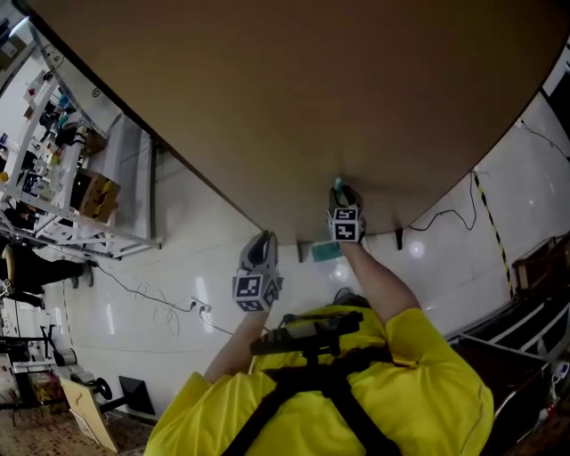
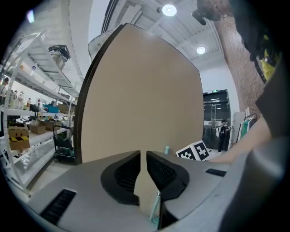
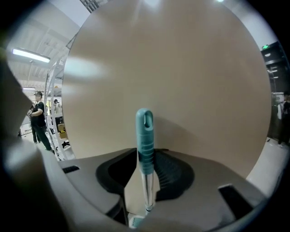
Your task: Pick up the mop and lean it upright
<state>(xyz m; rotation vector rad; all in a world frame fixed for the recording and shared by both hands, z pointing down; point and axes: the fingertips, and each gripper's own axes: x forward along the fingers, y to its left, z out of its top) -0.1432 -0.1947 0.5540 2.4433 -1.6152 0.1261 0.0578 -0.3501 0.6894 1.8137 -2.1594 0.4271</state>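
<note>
The broad brown panel (image 1: 294, 98) fills our view at twelve o'clock. The mop (image 3: 145, 136) already stands upright before it, with the mop head (image 1: 326, 251) low by the floor (image 1: 178, 258). Our right gripper (image 3: 145, 156) has its jaws pinching the teal handle, so we judge that only resting and releasing it remain. At eight o'clock of it, our left gripper (image 2: 143, 158) has its jaws nearly pressed together on nothing. We can read no writing, only square markers.

Bright ceiling lights (image 2: 169, 10), glossy floor (image 1: 414, 249) glare, dark fisheye-warped edges.
</note>
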